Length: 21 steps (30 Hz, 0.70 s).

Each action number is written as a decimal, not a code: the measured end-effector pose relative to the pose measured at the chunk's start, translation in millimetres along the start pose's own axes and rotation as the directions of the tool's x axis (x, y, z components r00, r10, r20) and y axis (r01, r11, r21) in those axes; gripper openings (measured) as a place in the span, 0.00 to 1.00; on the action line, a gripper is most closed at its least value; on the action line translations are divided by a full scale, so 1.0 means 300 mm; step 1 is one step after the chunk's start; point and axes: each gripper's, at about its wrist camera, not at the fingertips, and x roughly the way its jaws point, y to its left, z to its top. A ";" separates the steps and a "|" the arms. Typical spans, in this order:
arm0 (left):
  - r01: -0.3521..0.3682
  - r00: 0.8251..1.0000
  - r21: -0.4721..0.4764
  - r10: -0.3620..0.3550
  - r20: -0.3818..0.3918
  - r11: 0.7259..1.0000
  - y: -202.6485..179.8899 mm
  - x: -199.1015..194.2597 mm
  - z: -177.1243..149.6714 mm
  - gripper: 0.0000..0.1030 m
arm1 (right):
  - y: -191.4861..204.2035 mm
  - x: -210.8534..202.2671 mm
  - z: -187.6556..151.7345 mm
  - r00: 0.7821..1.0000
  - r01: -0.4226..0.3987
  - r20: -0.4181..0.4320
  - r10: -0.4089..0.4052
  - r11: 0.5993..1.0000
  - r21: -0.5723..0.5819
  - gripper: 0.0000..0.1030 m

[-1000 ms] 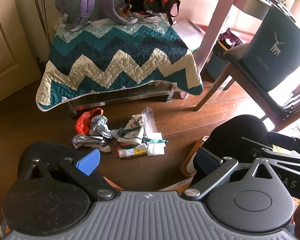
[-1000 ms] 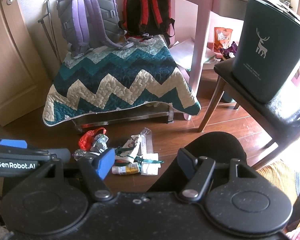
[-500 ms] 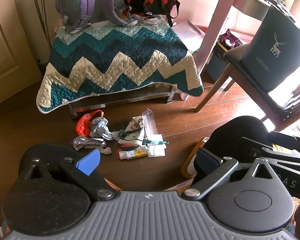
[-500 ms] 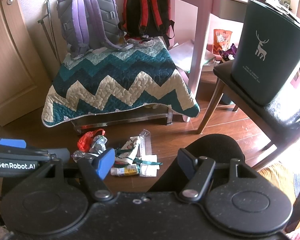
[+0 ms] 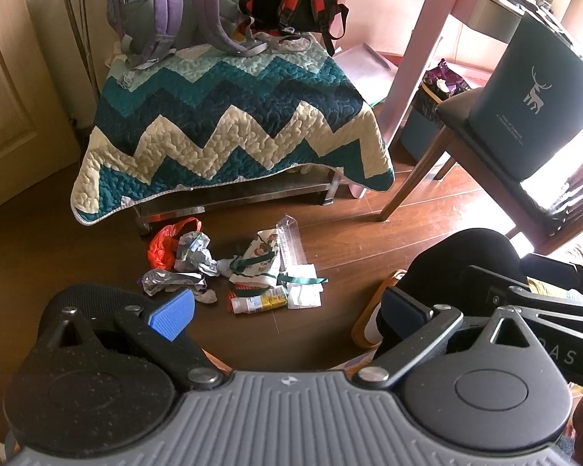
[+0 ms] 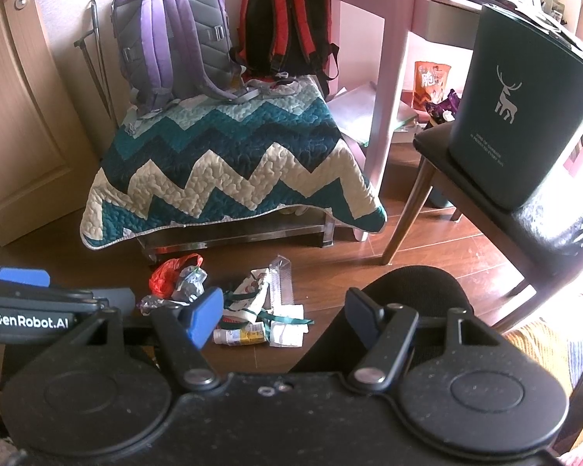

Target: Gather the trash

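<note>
The floor [image 5: 427,229] is seen as glossy dark wood. A quilted cloth blanket [image 5: 229,132] — stitched and puckered — is draped over a bench of shiny metal [image 5: 233,202]. In front of the bench, crinkled foil wrappers [image 5: 190,256], a thin red plastic bag [image 5: 161,246] and white paper scraps [image 5: 305,295] are strewn. A matt, smooth bin [image 6: 517,116] is noted — right of the blanket.

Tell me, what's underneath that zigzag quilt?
Below the quilt's front edge, a low metal frame with a shelf and legs shows. What the quilt lies on higher up is covered. The trash pile lies on the floor in front, not beneath it.
</note>
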 end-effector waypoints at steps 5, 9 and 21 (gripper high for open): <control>0.000 1.000 0.001 0.000 0.001 1.000 0.001 0.000 -0.002 1.00 | 0.002 0.001 0.000 1.000 0.001 0.001 -0.001 1.000 0.000 0.67; 0.000 1.000 0.000 0.000 0.001 1.000 -0.001 0.000 -0.005 1.00 | 0.001 0.001 -0.001 1.000 0.001 0.002 -0.001 1.000 -0.001 0.67; -0.002 1.000 0.000 0.002 0.000 1.000 -0.004 0.000 0.000 1.00 | 0.006 0.025 0.007 1.000 0.003 -0.009 -0.003 1.000 -0.005 0.67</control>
